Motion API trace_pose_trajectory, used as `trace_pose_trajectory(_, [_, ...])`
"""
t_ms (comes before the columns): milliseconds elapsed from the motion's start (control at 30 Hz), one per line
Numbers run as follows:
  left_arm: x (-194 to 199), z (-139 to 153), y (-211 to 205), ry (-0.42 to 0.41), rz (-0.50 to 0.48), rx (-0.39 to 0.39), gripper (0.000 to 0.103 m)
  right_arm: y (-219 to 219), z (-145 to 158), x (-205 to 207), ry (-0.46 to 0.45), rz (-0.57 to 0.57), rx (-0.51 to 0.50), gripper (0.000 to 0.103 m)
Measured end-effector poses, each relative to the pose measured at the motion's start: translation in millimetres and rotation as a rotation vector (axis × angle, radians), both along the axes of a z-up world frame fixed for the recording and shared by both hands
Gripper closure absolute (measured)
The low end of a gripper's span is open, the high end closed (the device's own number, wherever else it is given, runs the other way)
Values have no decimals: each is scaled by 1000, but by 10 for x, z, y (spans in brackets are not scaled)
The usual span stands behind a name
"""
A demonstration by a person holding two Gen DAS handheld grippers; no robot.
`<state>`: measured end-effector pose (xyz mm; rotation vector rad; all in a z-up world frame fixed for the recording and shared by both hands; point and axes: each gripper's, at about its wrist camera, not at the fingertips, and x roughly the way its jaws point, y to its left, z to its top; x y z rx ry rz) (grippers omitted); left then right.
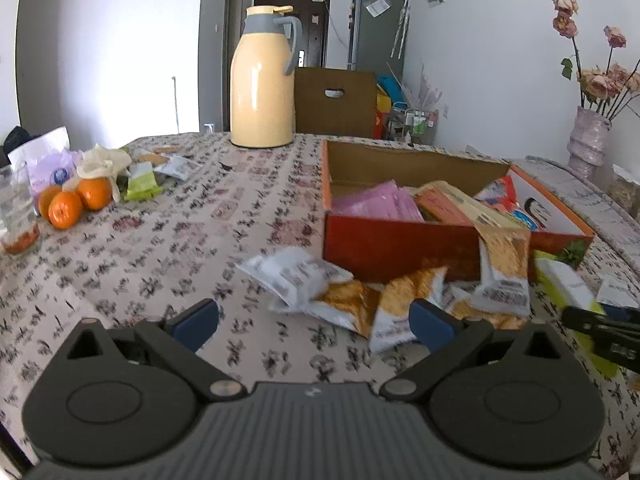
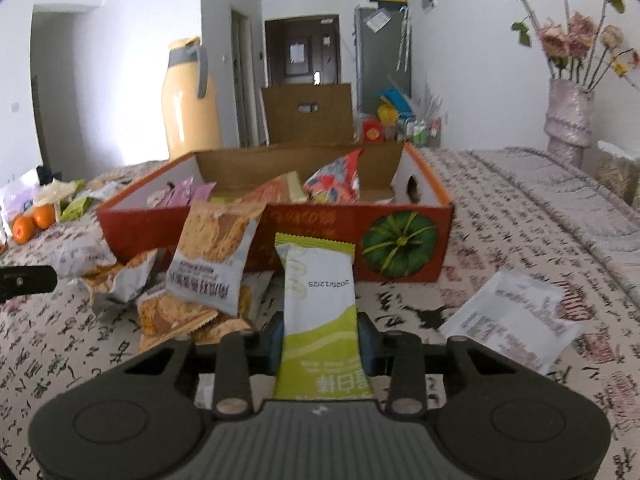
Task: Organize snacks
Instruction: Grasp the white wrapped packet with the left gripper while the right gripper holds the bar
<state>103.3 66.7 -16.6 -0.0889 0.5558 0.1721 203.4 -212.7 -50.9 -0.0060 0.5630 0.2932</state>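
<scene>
A red cardboard box [image 1: 384,244] [image 2: 400,216] on the patterned tablecloth holds pink, orange and red snack packets. Several biscuit packets [image 1: 360,304] [image 2: 212,256] lie piled against its front wall; one leans up on it. My left gripper [image 1: 314,322] is open and empty, just above the table short of that pile. My right gripper [image 2: 320,334] is shut on a green-and-white snack bar [image 2: 320,300], held upright in front of the box. The bar and right gripper show at the right edge of the left wrist view [image 1: 568,284].
A yellow thermos jug [image 1: 262,80] [image 2: 188,104] stands behind the box. Three oranges [image 1: 74,200], a glass [image 1: 16,212] and loose wrappers sit far left. A white packet [image 2: 516,316] lies right of the box. A vase of flowers [image 2: 568,116] stands far right.
</scene>
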Motion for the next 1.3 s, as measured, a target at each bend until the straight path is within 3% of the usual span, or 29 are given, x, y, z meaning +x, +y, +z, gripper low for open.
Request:
trace_pose_trajectory(200, [214,60,101,15,-4,78,0,-174,97,-79,-47,-43,14,68])
trace_pose_trajectory(367, [499,11,124,78,-53,155,0,-339,156,-123,-77,-98,19,68])
trace_pose_trajectory(600, [793,-177,193,165,-97,156,1,-525,186,-108,-96,-171,21,68])
trace_pose_trajectory(667, [834,-218,223,179,-105,134,9,-556,184,-94,-98,-185,19,68])
trace_pose_trajectory(733, [850,-236,249,191,-117,116,24,-584,180,-84,-98,-198,18,68])
trace_pose_trajectory(800, [857,-242,276,191,-128,94,27,-601,172,-76,-98,-204,17,68])
trace_pose_trajectory(867, [840,-236,299,183,-137,81,36,-611,157,-66,-96,-208,16,68])
trace_pose_trajectory(1100, [739,-192,311,153,-142,76,44,-600,104,-67,-85,-205,19,68])
trace_pose_trajectory(1167, [708,-171,292,143,-150,80,61,-593,97,-75,-84,-202,21,68])
trace_pose_trajectory(1300, [666,-145,265,131,-150,83,63,-604,102,-91,-87,-202,26,68])
